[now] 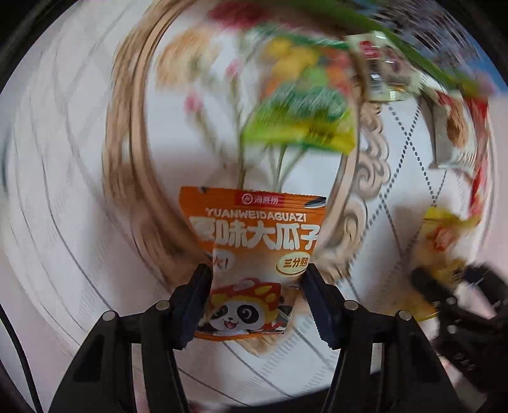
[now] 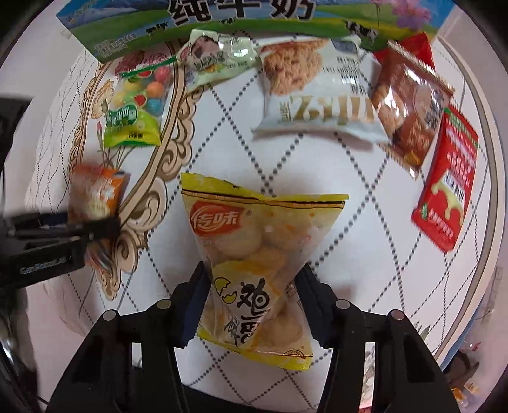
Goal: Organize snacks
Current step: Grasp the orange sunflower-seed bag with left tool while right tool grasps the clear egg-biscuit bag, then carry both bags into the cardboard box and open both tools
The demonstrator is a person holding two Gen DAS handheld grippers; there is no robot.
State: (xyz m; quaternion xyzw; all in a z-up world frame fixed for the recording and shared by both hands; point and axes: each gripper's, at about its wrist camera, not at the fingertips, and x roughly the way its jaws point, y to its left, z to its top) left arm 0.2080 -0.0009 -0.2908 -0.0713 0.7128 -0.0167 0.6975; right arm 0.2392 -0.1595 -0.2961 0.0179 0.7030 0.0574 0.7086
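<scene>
My left gripper (image 1: 255, 273) is shut on an orange sunflower-seed packet (image 1: 254, 241) with a panda on it, held above the patterned tablecloth. It also shows blurred at the left of the right wrist view (image 2: 95, 197). My right gripper (image 2: 252, 273) is shut on a yellow packet of egg snacks (image 2: 254, 247), held above the cloth; it shows blurred at the right of the left wrist view (image 1: 444, 235). A green candy packet (image 2: 136, 108) lies on the cloth at the far left.
At the back stands a green milk carton box (image 2: 222, 22). In front of it lie a pale green packet (image 2: 216, 54), a white cake packet (image 2: 317, 92), a brown biscuit packet (image 2: 409, 111) and a red packet (image 2: 444, 184). The table edge (image 2: 485, 222) curves at the right.
</scene>
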